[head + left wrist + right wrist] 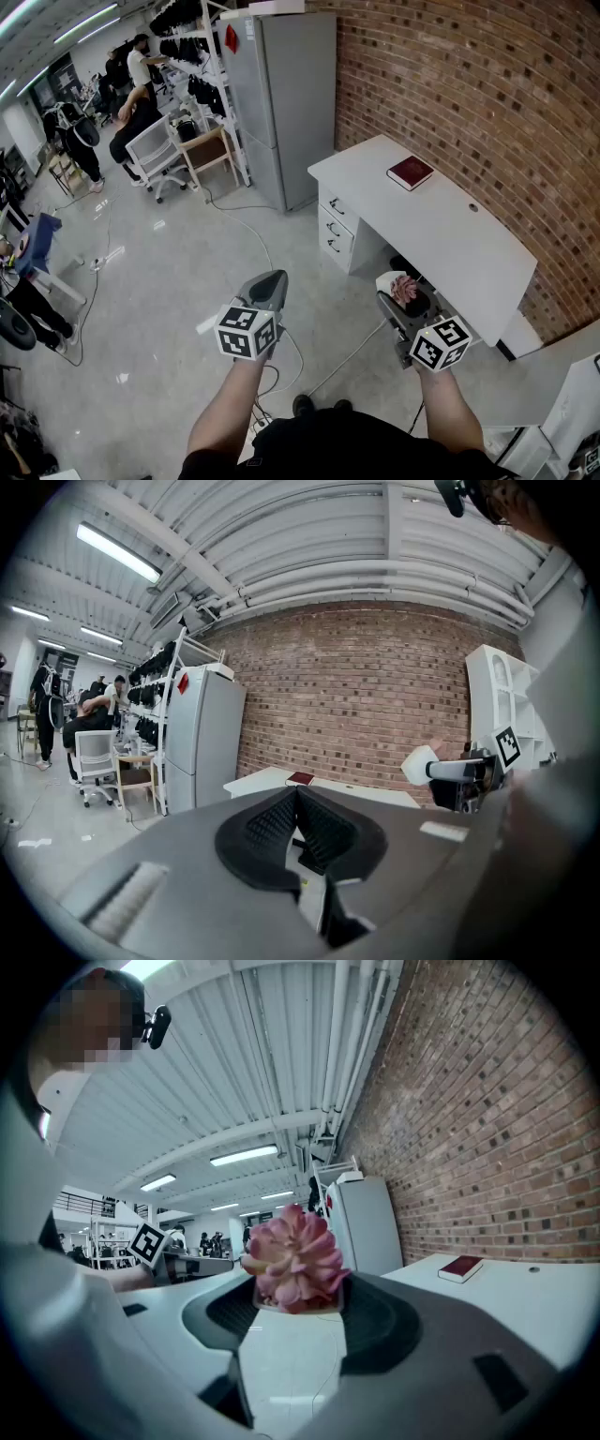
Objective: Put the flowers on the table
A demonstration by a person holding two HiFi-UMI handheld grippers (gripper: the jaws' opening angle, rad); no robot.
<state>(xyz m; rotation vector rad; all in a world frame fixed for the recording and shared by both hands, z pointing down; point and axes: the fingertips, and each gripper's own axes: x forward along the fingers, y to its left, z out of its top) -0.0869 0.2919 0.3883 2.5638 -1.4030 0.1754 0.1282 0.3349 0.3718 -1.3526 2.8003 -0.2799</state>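
A pink flower (405, 289) in a small pot sits between the wide-set jaws of my right gripper (401, 294), held in the air over the floor just in front of the white table (441, 225). In the right gripper view the flower (295, 1262) fills the gap at the jaw tips of that gripper (298, 1288), and the table (534, 1293) lies to the right. My left gripper (271, 279) hangs over the floor to the left, its jaws pressed together with nothing between them. Its pads (281, 822) meet at the tip in its own view.
A dark red book (410, 172) lies on the far part of the table, which stands along a brick wall (469, 84). A grey fridge (281, 103) stands beyond the table's left end. Cables trail across the floor (253, 234). People and chairs are far off at the left.
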